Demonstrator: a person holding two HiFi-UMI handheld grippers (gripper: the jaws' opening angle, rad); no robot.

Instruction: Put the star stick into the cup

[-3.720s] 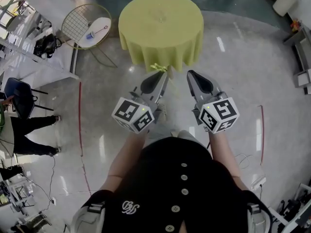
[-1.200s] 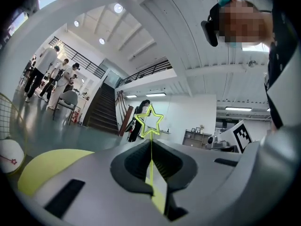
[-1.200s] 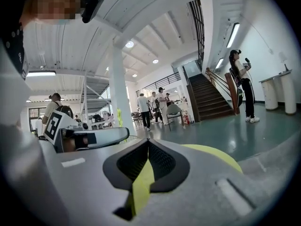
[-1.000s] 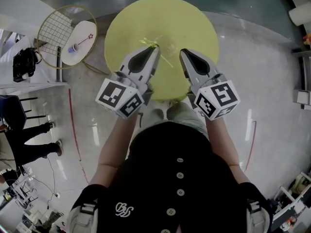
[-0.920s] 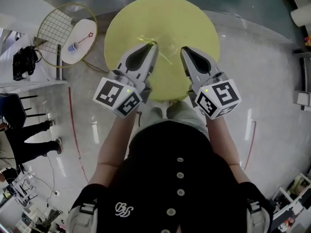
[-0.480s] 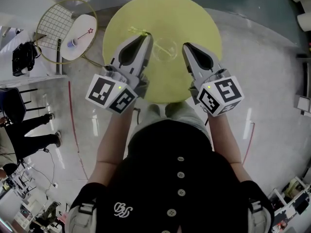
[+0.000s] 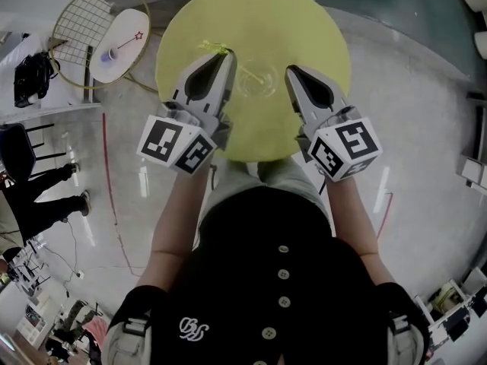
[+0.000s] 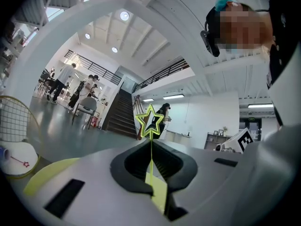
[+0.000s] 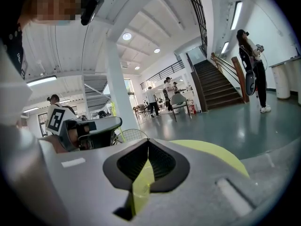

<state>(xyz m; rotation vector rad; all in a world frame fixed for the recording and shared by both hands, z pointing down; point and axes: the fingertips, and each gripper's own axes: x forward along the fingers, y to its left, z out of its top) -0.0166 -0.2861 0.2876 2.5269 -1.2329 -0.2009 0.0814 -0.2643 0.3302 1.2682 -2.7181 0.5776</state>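
A thin yellow-green star stick (image 8: 150, 122) stands up between the jaws of my left gripper (image 8: 151, 143), which is shut on its shaft. In the head view that star stick (image 7: 215, 49) pokes out past the left gripper (image 7: 227, 54), over the round yellow table (image 7: 304, 21). A clear cup (image 7: 257, 80) stands on the table between the two grippers, to the right of the star. My right gripper (image 7: 292, 71) hovers on the cup's right side. The right gripper (image 9: 148, 141) is shut with nothing between its jaws.
At the far left a small white round table (image 7: 122, 33) holds a red star stick (image 7: 129, 40) and a blue cup (image 7: 107, 54), next to a wire racket-like hoop (image 7: 80, 21). A person (image 7: 38, 196) stands at the left; a black bag (image 7: 30, 74) lies on a shelf.
The table has come closer under both grippers. The left gripper with the star stick has moved forward and a little left over the tabletop; the cup now lies between the grippers.
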